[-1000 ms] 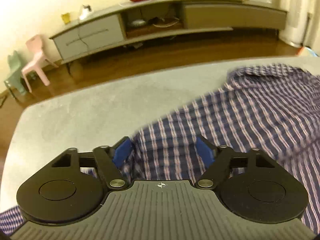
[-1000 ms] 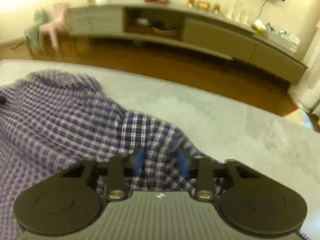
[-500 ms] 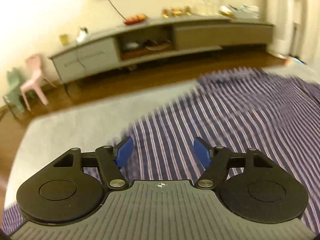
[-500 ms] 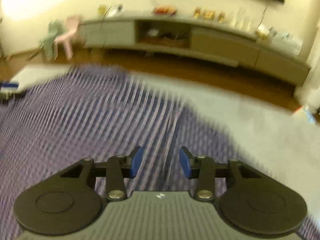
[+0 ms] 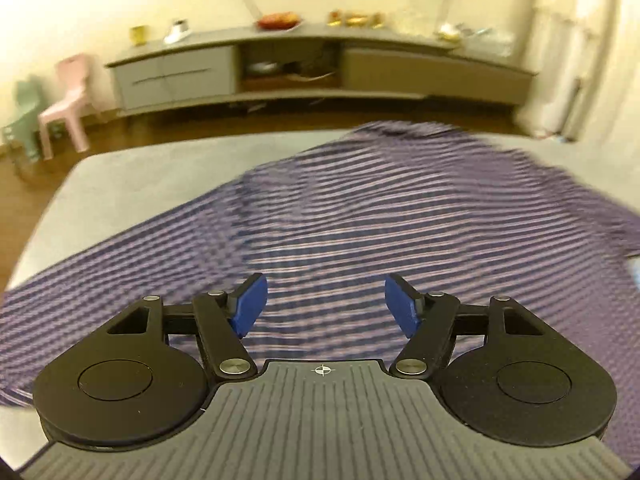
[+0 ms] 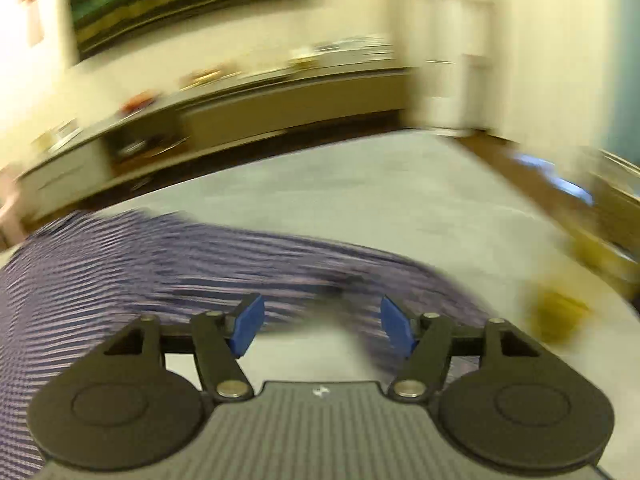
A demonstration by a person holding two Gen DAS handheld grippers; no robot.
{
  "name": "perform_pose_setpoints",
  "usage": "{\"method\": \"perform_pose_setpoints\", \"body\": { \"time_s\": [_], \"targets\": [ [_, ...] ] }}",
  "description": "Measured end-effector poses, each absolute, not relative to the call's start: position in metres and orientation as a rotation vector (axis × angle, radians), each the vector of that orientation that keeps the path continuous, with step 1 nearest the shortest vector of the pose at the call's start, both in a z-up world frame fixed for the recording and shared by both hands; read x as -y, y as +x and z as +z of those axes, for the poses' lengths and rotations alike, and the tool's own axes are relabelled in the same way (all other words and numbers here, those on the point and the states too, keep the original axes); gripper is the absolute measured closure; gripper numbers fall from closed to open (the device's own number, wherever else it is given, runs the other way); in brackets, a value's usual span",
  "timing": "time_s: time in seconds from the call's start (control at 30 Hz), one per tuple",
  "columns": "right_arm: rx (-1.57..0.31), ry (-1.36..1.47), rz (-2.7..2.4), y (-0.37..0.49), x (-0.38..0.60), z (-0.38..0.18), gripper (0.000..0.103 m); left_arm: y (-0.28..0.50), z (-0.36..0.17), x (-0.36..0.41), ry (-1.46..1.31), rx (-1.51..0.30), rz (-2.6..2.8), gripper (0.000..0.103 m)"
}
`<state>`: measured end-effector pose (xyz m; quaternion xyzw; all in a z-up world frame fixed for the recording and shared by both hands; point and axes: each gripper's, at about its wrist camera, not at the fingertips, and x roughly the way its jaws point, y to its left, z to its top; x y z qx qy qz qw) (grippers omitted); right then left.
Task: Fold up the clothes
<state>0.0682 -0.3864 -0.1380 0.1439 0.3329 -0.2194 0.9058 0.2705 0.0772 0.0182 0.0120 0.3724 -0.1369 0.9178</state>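
While lettering blurs, shirt point(image 5: 380, 208), open claws.

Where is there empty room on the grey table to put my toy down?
Bare grey table shows left of the plaid shirt, up to the near-left edge. In the right view, a wide bare stretch lies beyond the shirt toward the far edge. The middle is covered by shirt; a blurry yellow thing sits at the right.

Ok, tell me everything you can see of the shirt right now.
The shirt is a blue, purple and white checked woven fabric, blurred in both views. It lies spread and rumpled across the grey surface. Both hand-held grippers, left and right, are open above it; neither holds it.
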Motion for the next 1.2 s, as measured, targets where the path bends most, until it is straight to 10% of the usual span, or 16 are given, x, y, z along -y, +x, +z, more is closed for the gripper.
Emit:
{"method": "perform_pose_setpoints", "body": {
  "time_s": [0.4, 0.43, 0.5, 0.57, 1.2],
  "targets": [
    [-0.740, 0.391, -0.673, 0.018, 0.460, -0.207, 0.020, 0.168, 0.074, 0.175, 0.252, -0.670, -0.785, 0.027],
    [-0.739, 0.391, -0.658, 0.019, 0.462, -0.212, 0.026, 0.162, 0.073, 0.191, 0.270, -0.667, -0.805, 0.027],
    [-0.734, 0.388, -0.597, 0.021, 0.458, -0.212, 0.082, 0.151, 0.069, 0.221, 0.323, -0.656, -0.832, 0.027],
    [-0.729, 0.386, -0.541, 0.021, 0.454, -0.212, 0.100, 0.143, 0.063, 0.249, 0.383, -0.643, -0.847, 0.027],
    [-0.392, 0.786, -0.017, -0.010, 0.449, -0.167, 0.101, 0.118, -0.034, 0.446, 0.594, -0.513, -1.059, 0.017]
  ]
}}
